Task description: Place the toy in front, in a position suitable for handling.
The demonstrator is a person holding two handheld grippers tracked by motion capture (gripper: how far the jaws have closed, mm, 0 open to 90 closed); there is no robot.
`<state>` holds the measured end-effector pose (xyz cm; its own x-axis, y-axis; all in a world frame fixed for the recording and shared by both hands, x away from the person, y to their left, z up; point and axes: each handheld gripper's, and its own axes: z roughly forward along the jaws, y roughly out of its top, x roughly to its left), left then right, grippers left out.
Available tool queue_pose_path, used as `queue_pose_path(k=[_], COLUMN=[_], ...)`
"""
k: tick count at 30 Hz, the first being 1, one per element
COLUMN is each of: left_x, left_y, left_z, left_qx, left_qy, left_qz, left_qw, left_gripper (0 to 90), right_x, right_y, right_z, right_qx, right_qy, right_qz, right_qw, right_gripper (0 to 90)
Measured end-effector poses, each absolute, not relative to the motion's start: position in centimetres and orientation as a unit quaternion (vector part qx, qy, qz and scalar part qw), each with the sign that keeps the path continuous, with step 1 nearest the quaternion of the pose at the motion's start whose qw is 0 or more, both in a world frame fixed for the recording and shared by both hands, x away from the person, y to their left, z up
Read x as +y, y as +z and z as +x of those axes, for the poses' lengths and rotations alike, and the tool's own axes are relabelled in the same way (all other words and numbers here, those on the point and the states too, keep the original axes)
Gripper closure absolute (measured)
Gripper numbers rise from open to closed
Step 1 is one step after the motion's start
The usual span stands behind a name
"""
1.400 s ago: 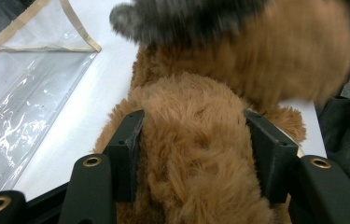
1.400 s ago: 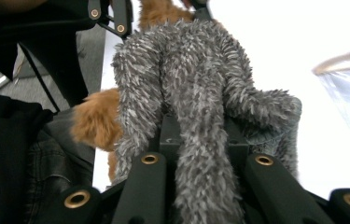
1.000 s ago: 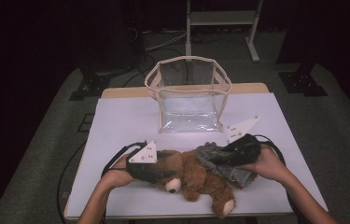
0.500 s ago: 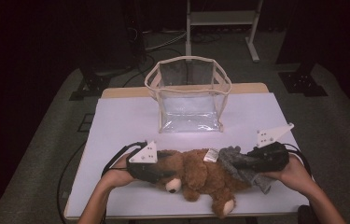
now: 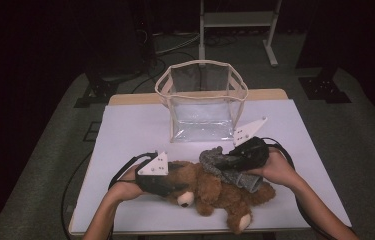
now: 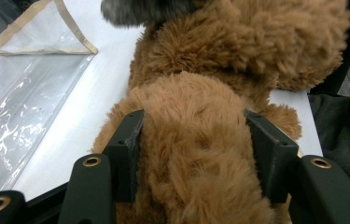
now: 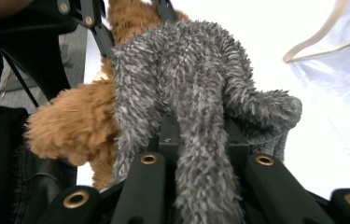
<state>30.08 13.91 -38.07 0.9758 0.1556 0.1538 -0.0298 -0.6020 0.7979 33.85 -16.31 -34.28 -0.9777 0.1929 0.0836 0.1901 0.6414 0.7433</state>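
The shaggy brown teddy bear [image 5: 215, 192] lies lengthwise across the white desk [image 5: 130, 130], head toward the left tongs [image 5: 167, 182], which clamp its plush limb. The right tongs [image 5: 225, 162] pinch a fuzzy grey cloth [image 5: 225, 170] draped over it.

A dim lab or studio is suggested: dark curtains, floor cables [image 5: 175, 45], stand bases [image 5: 324, 90], a white-topped table [image 5: 125, 130].

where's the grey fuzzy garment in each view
High view: grey garment right of centre, draped over the teddy bear, clamped in the right gripper.
Left gripper view: a dark grey fuzzy edge at the top.
Right gripper view: centre, between the jaws.
Shared landmark: the clear bag.
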Motion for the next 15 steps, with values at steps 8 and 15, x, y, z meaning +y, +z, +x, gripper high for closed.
queue_pose_path(k=[8, 15], left_x=[13.9, 14.2], left_y=[-38.0, -37.9], left_z=[30.2, 30.4], left_qx=[0.042, 0.053], left_qy=[0.092, 0.083], left_qz=[0.886, 0.883], left_qw=[0.452, 0.459], left_gripper=[39.6, 29.3], right_x=[-17.1, -17.1], right_y=[-36.3, -36.5], right_z=[33.3, 32.6], right_qx=[0.894, 0.894], right_qy=[0.428, 0.431], right_qz=[0.126, 0.123], right_qw=[-0.024, -0.017], right_gripper=[75.1, 75.0])
